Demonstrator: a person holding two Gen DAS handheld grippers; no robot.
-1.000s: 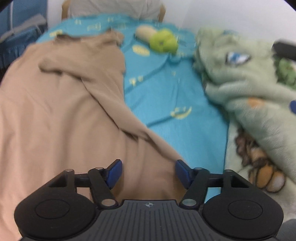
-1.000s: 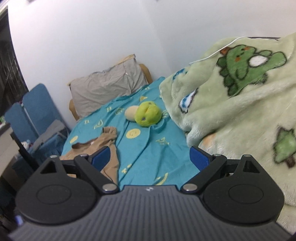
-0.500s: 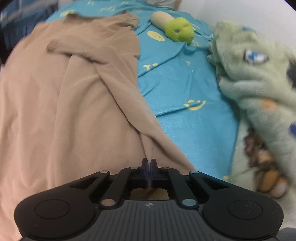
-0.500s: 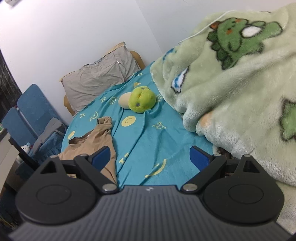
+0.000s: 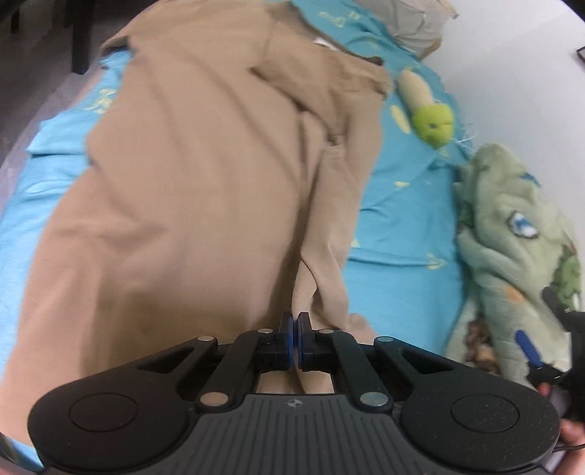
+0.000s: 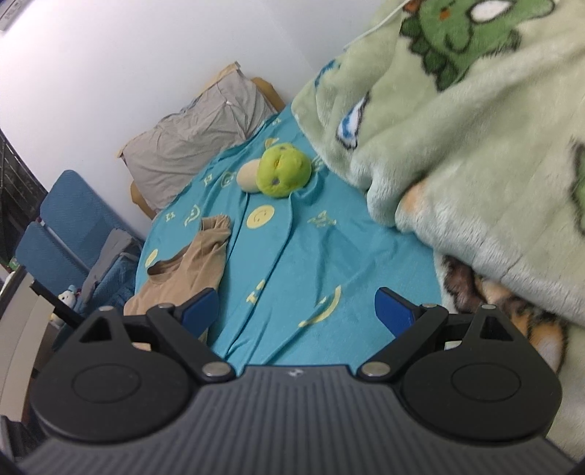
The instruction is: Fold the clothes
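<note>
Two tongs are in view, and they do different jobs at this moment. The left tongs (image 5: 294, 341), at the lower middle of the left wrist view, are pressed together on a fold of the tan shirt (image 5: 204, 190), pinching the cloth at its near edge. From the pinch a ridge of gathered fabric runs up the frame, which suggests the grip is placed low on the garment so that a whole side can be carried over the rest.

The shirt lies spread along the bed sheet (image 5: 398, 234), filling the left and middle of that view, with its neck end toward the upper middle of the frame near the grey pillow (image 5: 409, 22). A sleeve looks already laid across the body near the top, though blur makes that hard to confirm.

The right tongs (image 6: 296, 310) are spread wide and hold nothing; they hover over bare sheet at the lower middle of the right wrist view, with the shirt's neck end just above their left finger. I judge they wait free to take a second corner or to smooth the cloth.

The green plush toy (image 6: 283, 170) and the fleece blanket (image 6: 475, 139) sit to the right, apart from the shirt, leaving room for folding.
</note>
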